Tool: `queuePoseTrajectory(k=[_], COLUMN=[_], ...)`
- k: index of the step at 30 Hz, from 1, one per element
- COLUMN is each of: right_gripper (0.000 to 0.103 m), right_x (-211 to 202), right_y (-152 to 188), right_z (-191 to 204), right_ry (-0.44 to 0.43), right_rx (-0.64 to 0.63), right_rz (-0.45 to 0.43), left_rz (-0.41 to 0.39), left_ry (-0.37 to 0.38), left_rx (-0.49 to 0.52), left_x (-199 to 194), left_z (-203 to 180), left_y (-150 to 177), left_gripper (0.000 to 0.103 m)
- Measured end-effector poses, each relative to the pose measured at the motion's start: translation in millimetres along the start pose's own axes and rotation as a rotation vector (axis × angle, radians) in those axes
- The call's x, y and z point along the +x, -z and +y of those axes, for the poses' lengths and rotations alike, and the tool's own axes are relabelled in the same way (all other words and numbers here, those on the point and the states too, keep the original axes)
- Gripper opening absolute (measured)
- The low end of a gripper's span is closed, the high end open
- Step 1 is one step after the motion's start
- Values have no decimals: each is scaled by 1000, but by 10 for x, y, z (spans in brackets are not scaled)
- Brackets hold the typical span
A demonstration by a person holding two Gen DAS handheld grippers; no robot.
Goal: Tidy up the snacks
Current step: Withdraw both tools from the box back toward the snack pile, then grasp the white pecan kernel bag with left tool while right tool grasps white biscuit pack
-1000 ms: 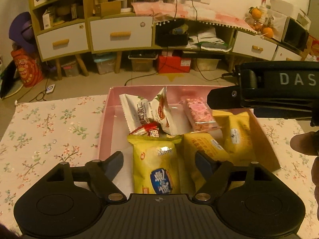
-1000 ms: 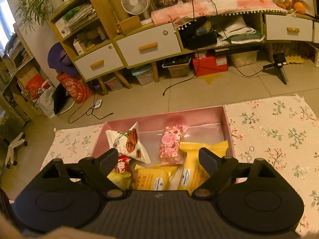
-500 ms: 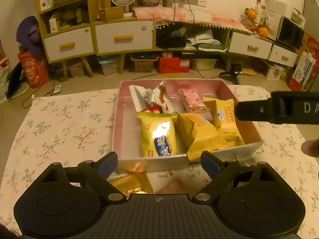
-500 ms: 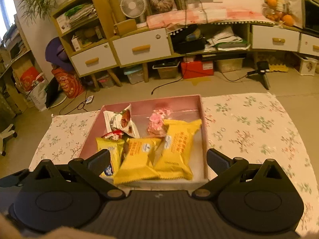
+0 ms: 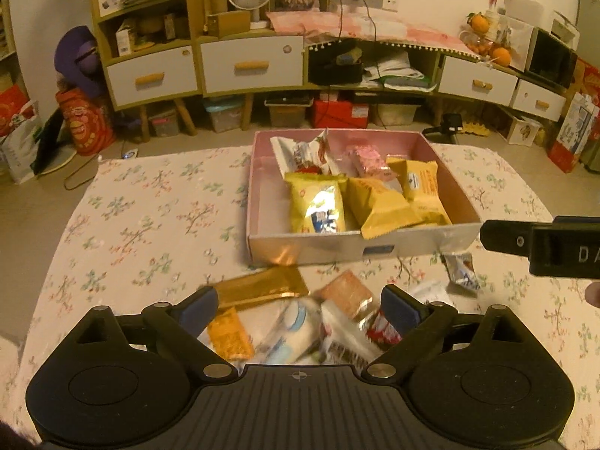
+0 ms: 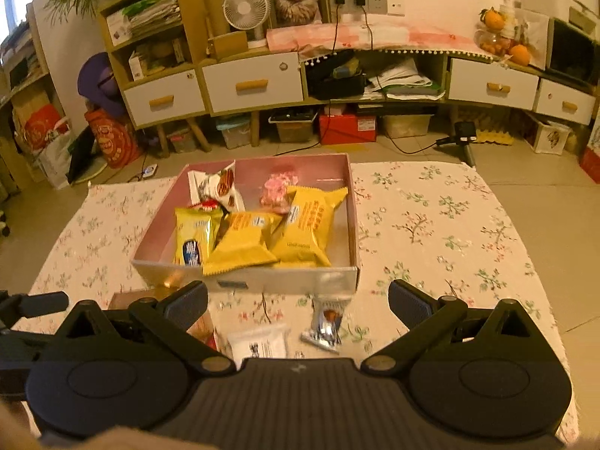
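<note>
Your left gripper (image 5: 298, 309) and right gripper (image 6: 298, 305), jaws just opened wide, hold nothing; box (image 5: 431, 249) at 12 o'clock part-filled, loose snacks (image 5: 262, 290) at 6 remain.

The pink box (image 6: 354, 225) blocks the middle of the tablecloth (image 5: 142, 225), its near wall upright. Loose snack packets (image 5: 300, 322) crowd the near edge — the cloth's left and right stretches lie bare, open to pass.
</note>
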State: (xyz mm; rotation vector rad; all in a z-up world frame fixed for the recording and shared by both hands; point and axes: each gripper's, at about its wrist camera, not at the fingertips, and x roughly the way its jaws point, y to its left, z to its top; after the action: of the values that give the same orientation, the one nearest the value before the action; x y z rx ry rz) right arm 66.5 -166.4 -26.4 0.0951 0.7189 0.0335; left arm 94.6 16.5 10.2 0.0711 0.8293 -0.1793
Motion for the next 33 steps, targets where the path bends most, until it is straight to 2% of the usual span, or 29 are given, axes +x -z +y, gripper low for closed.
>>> queuePoseTrajectory(k=[8, 12, 20, 26, 29, 33], right_gripper=[103, 103, 103, 103, 103, 102], right_x=[-71, -51, -21, 8, 28, 39], right_y=[210, 319, 485, 579, 621, 663], right_z=[0, -65, -40, -72, -81, -71], right_ry=[21, 10, 52, 32, 2, -64], right_rx=[-22, -6, -116, -166, -199, -241], right_rz=[11, 56, 88, 101, 96, 67], left_rz=[10, 13, 32, -3, -27, -54], left_ry=[5, -10, -32, 26, 32, 96], left_rx=[-2, 51, 64, 136, 192, 230], left_x=[-66, -96, -38, -22, -18, -25], left_z=[59, 85, 225, 253, 237, 205], left_y=[238, 333, 447, 579, 650, 711], left_gripper=[95, 95, 95, 95, 94, 94])
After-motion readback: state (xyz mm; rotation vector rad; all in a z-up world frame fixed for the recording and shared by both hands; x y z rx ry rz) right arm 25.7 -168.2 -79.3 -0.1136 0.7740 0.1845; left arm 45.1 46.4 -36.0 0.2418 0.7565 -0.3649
